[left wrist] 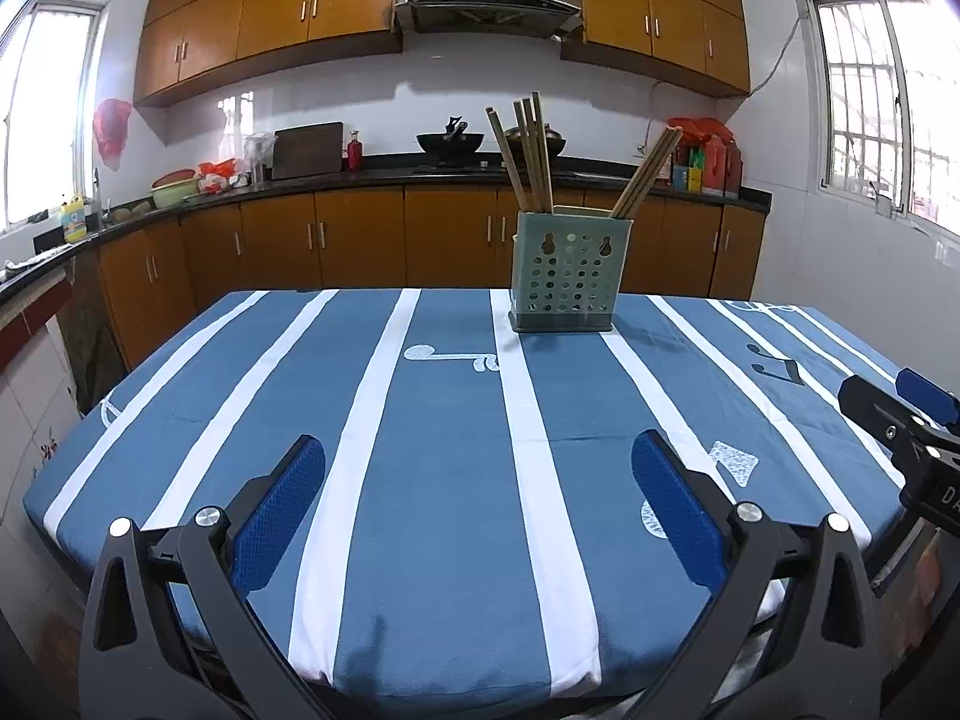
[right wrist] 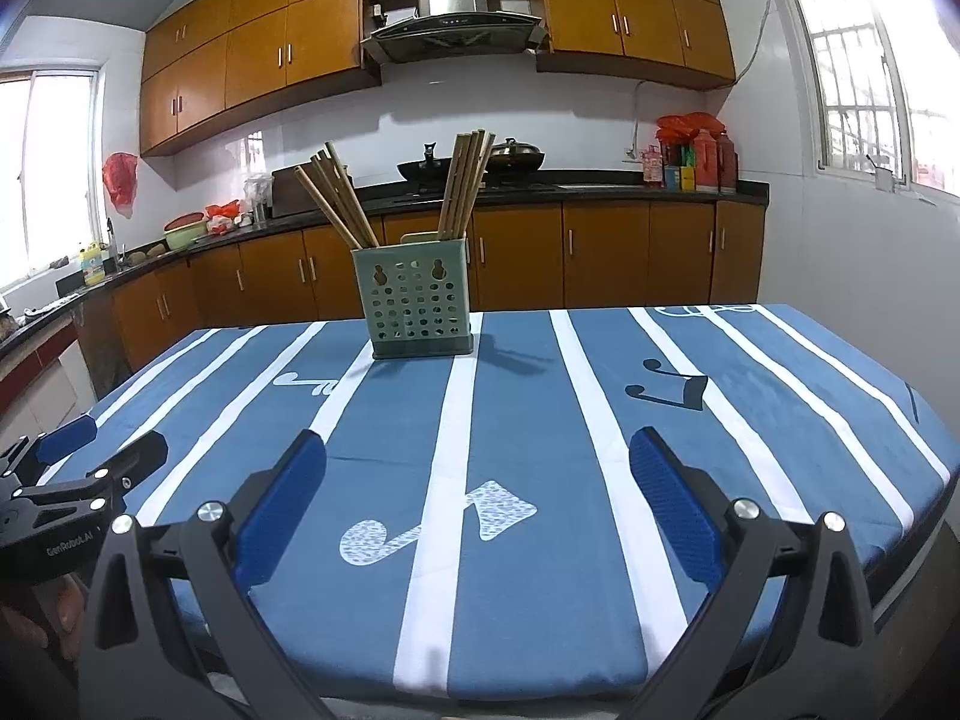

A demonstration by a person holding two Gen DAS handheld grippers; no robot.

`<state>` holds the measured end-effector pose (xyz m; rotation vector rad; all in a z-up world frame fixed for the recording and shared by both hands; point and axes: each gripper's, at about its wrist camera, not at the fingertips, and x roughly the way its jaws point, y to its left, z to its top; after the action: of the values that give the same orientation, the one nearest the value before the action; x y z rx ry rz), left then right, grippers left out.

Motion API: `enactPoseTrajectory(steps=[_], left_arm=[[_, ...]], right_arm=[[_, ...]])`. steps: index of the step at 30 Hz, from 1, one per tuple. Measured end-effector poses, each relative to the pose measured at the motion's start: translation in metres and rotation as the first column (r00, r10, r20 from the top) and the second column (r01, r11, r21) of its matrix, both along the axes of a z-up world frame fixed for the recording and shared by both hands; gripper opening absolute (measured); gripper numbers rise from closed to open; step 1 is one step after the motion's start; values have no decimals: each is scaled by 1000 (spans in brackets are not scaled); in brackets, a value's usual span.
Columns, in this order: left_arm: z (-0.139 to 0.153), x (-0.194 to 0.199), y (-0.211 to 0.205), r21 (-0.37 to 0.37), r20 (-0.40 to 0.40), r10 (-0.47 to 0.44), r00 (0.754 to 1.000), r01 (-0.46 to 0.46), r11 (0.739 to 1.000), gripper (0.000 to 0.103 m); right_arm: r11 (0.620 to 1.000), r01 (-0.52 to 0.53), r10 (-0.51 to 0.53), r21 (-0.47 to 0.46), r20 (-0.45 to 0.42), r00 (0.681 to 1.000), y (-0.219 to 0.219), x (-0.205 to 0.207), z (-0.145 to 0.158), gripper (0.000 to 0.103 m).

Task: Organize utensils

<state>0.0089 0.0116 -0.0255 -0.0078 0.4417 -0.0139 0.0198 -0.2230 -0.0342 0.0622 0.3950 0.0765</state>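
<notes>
I hold both the left tongs and right tongs apart and empty over the desk; the chopsticks stand in the green holder at its far side.

Both wrist views face the kitchen, sharing the holder.

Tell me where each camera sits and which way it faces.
Left wrist: on the left gripper at the table's near edge, facing the chopstick holder; jaws open, right gripper intrudes at right.
Right wrist: on the right gripper, same heading; jaws open, left gripper and fingers at left.
Shared: holder, striped tablecloth, kitchen counter.
</notes>
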Motion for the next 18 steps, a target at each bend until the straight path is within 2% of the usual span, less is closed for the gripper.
enactPoseTrajectory(steps=[18], left_arm=[[4,0,-4,17,14,-7,1000,7,1000,101]], right_arm=[[1000,1,-1,3,-1,1000,1,1,-1,99]])
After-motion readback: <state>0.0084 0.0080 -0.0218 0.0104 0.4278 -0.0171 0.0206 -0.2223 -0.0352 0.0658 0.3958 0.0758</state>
